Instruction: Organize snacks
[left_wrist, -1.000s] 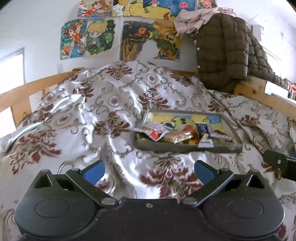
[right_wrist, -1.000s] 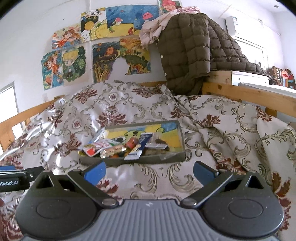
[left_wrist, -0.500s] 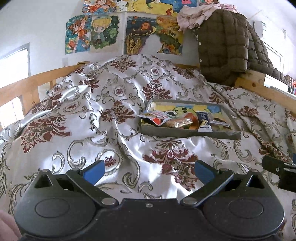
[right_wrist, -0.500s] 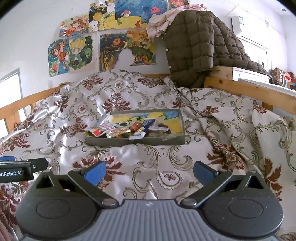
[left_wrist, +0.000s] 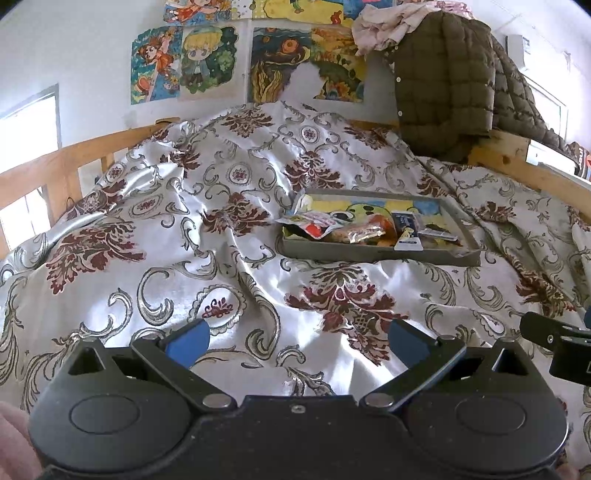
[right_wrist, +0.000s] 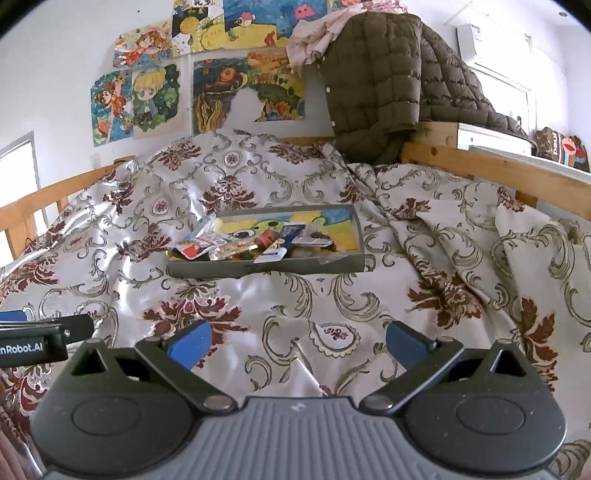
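A shallow grey tray (left_wrist: 369, 255) (right_wrist: 266, 267) with a cartoon-printed floor rests on the bed, filled with several snack packets (left_wrist: 354, 230) (right_wrist: 243, 249) piled toward its near side. One white and red packet (left_wrist: 314, 223) hangs over the tray's left rim. My left gripper (left_wrist: 297, 341) stands open and empty well short of the tray, low over the bedspread. My right gripper (right_wrist: 298, 339) is likewise open and empty, also well back from the tray. Each gripper's body shows at the edge of the other's view.
A shiny floral bedspread (left_wrist: 184, 258) covers the bed in soft folds. Wooden bed rails (right_wrist: 498, 173) run along both sides. A brown quilted jacket (right_wrist: 380, 81) hangs at the back right, and posters (right_wrist: 147, 99) cover the wall.
Both grippers have drawn back from the tray, which now looks smaller and farther away. Jaws stay open and nothing in the tray has moved.
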